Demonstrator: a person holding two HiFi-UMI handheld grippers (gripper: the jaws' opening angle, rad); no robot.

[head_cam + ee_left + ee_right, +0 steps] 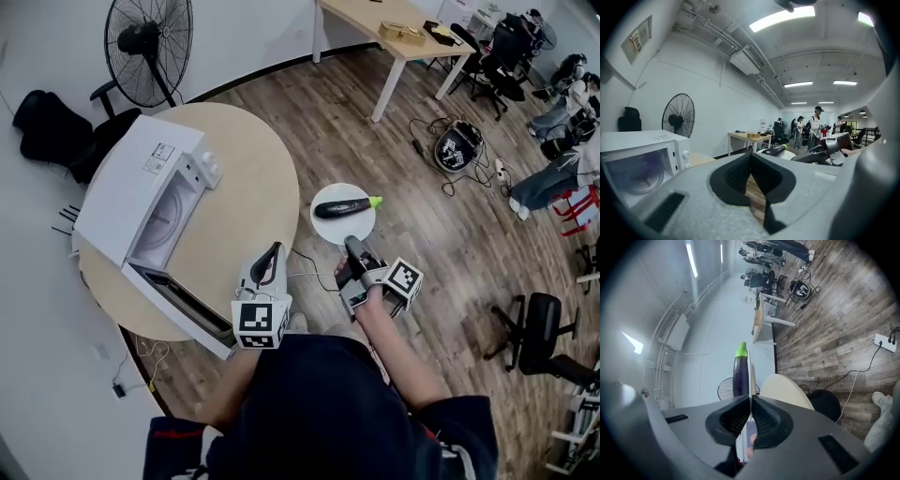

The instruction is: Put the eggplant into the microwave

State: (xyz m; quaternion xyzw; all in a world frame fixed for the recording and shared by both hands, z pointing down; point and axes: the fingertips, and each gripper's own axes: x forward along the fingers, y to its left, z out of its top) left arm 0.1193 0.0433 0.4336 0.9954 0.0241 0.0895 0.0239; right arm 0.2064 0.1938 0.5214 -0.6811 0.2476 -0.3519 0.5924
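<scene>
Grips plate (pixel 322 225) by its rim in right gripper (pixel 350 245), level, to carry eggplant (pixel 342 207) lying just ahead of jaws. Holds left gripper (pixel 275 251) alongside, closed on nothing, spare. Finds microwave (pixel 141 192), door open for loading, beyond left gripper on table (pixel 253 159).

A wood-plank floor (pixel 328 122), white walls (pixel 244 37), a round table (pixel 248 187), a standing fan (pixel 148 39) and ceiling strip lights (pixel 783 18).

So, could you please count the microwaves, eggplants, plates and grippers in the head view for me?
microwave: 1
eggplant: 1
plate: 1
grippers: 2, the left gripper and the right gripper
Total: 5
</scene>
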